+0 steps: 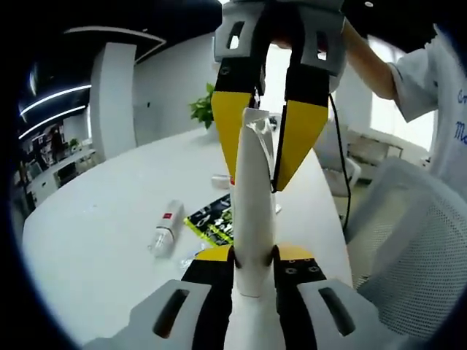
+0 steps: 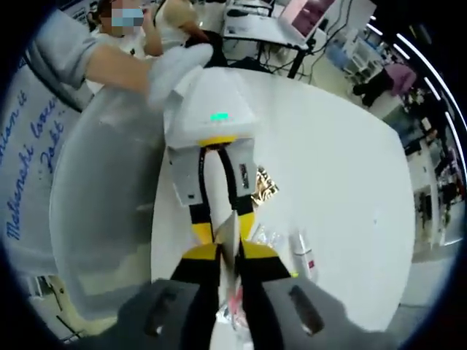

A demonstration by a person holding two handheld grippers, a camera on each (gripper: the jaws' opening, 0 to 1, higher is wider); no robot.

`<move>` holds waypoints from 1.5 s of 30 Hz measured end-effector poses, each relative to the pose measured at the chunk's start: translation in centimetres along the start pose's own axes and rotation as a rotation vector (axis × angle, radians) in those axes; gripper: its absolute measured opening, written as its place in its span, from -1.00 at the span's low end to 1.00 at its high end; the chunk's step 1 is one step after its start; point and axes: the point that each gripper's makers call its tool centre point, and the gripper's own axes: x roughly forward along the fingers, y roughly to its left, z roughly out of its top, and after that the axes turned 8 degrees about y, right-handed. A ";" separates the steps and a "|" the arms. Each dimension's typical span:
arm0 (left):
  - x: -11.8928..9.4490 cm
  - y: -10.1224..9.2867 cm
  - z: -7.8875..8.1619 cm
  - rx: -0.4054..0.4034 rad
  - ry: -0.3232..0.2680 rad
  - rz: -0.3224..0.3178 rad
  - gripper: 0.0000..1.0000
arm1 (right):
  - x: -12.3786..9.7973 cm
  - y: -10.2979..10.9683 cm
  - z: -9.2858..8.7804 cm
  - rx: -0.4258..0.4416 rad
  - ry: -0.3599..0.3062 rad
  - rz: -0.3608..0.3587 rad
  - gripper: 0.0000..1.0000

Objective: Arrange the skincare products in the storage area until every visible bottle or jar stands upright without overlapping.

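**Two-handed hold on a white tube, lifted clear of the worktop**

My left gripper (image 1: 252,266) has its fingers (image 1: 211,266) closed on the lower part of a white tube (image 1: 252,197), which rises along my line of sight. My right gripper (image 1: 266,131) comes in from the far side, its yellow-tipped fingers narrowed about the tube's clear upper end. In the right gripper view the same pairing reads in reverse: my right gripper (image 2: 228,257) pinches the tube's flat end (image 2: 228,232), and the left gripper (image 2: 219,211) reaches toward it from beyond.

The tube is held in the air above the white worktop (image 1: 95,240), touching nothing else. On the worktop, toward its middle, lies a small white bottle with a red label (image 1: 166,226) on its side; just beside it lies a black-and-green sachet (image 1: 211,219). A further small white item sits behind the sachet, too indistinct to name. A person in a white shirt (image 1: 445,80) stands at the worktop's edge beside a mesh chair (image 1: 416,255).

I judge the step in hand to be a reorientation or hand-over of the tube between my two grippers, ahead of standing it up. The next move calls for one gripper to let go while the other keeps a firm hold, then to turn the tube cap-down or base-down and set it on bare worktop, well apart from the lying bottle, which has not yet been stood upright.
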 end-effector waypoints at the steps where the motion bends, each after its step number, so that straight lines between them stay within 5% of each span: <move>1: -0.1 0.1 0.0 0.002 0.002 0.005 -0.60 | 0.0 0.0 0.0 0.002 0.001 0.001 -0.81; 12: -1.4 0.4 -0.6 0.017 0.044 0.017 -0.61 | 0.0 0.0 -0.2 0.018 0.010 0.010 -0.81; 45: 0.5 1.5 0.2 0.022 0.078 0.015 -0.69 | 0.5 -2.5 -1.7 0.040 0.047 0.017 -0.78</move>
